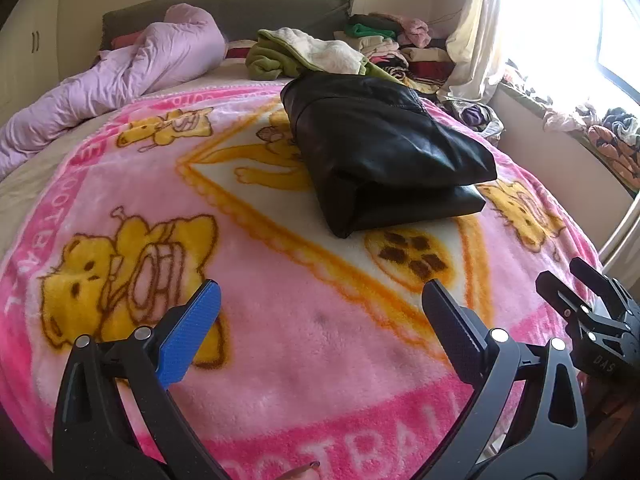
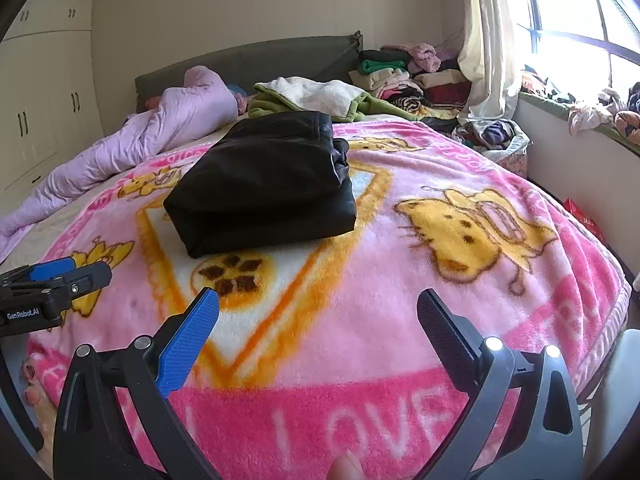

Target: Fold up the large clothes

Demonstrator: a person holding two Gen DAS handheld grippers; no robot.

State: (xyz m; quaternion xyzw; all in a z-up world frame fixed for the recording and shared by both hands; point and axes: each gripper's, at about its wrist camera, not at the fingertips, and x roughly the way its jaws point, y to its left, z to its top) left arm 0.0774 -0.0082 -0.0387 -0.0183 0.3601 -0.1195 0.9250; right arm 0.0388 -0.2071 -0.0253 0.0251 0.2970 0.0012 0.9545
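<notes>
Fingers (image 1: 216,300) of the left gripper (image 1: 320,308) hang spread and empty over the pink blanket (image 1: 280,340), the folded black garment (image 1: 384,152) well ahead, mid-bed. From the right wrist, the right gripper (image 2: 318,312) is spread too, nothing pinched, black garment (image 2: 264,192) ahead-left. Judging it folded, I'd lift from both short ends, keeping layers stacked.

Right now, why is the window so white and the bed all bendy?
Left wrist view: daylight overexposes the bright window, hiding its detail; the fisheye lens bulges the pink fleece cartoon blanket. Right wrist view: the window glares less, bars visible; the folded black leather garment stays sharp.
</notes>
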